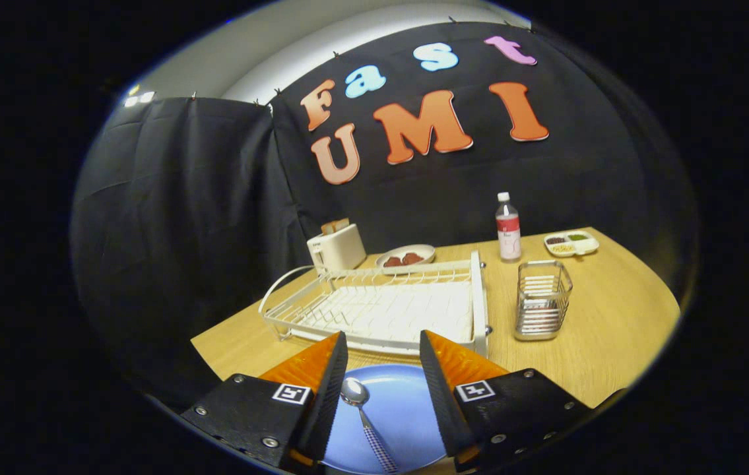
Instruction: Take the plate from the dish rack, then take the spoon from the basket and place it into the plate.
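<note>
Evidently, the gripper (384, 349) stood with its fingers spread wide and held nothing. A blue plate (404, 412) lay on the wooden table (612, 330) below and between them, and the spoon (362, 412) rested in it, bowl toward 12 o'clock, checked handle toward 6. Beyond the fingers at 12 o'clock sat the white dish rack (381, 307); the wire basket (541, 300) stood at its 3 o'clock. A bottle (508, 227) beyond carried a red label, too small to read.
</note>
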`<state>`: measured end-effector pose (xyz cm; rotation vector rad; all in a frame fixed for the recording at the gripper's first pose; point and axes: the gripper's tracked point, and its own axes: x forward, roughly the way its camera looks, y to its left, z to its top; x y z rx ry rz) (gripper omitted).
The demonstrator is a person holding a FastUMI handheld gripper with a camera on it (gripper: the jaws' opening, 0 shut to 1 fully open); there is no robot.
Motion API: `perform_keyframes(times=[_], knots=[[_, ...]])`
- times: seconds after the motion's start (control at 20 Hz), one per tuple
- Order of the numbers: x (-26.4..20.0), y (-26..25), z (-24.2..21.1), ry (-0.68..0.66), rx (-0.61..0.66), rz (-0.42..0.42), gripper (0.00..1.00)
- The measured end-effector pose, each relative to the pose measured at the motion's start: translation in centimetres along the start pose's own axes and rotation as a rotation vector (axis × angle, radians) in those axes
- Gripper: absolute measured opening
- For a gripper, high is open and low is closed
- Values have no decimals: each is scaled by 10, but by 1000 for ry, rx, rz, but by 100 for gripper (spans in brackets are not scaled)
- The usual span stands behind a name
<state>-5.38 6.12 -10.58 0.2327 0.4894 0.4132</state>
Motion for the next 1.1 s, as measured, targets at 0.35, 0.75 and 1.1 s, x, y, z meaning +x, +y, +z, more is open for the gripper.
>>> perform_keyframes(times=[0.35, 0.75, 1.1], knots=[[-17, -18, 66, -218, -49, -140, 90], [-34, -27, 89, -299, -120, -266, 94], [-51, -30, 108, -386, -161, -303, 94]])
